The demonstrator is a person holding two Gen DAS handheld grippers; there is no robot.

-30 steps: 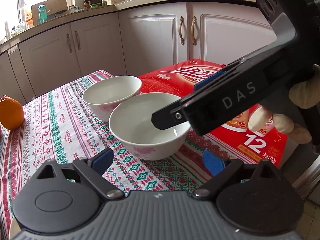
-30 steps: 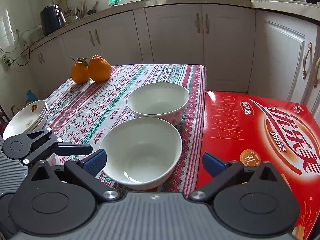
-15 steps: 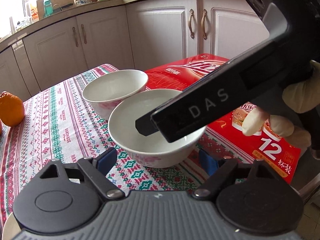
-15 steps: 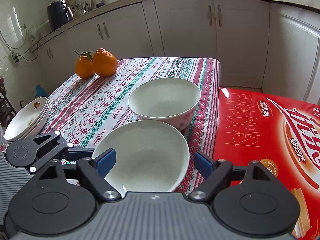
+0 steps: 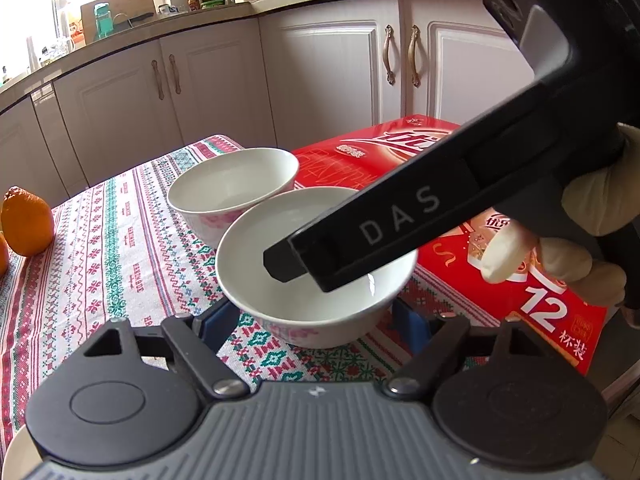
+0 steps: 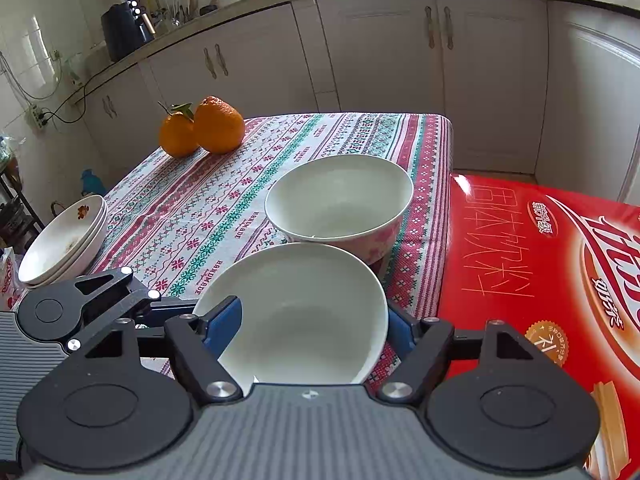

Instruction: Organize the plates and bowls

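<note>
My right fingers [image 6: 314,322] have just been closing and now sit clamped on the near bowl [image 6: 304,312], blue pads pressed to either side of its rim, so I've got it. My left fingers [image 5: 316,320] have been closing too, with that same bowl between them, but from the left wrist view I can't tell whether the pads actually touch its wall; they look just beside it, jaws apart. The near bowl sits close to the table's right edge, touching or nearly touching the far bowl [image 6: 340,200] behind it, right by the red box [image 6: 540,272] that butts against that edge. A second ago the right fingers were spread wide around the bowl; this grip means, I'd say, I'm ready to lift it and nest it into its twin. The right wrist view gives me the stacked plates [image 6: 64,240] at the table's left edge and both oranges [image 6: 204,126] at the far left corner; the left view shows instead the right gripper's black arm reaching across the bowl and the gloved hand [image 5: 576,232] holding it.
</note>
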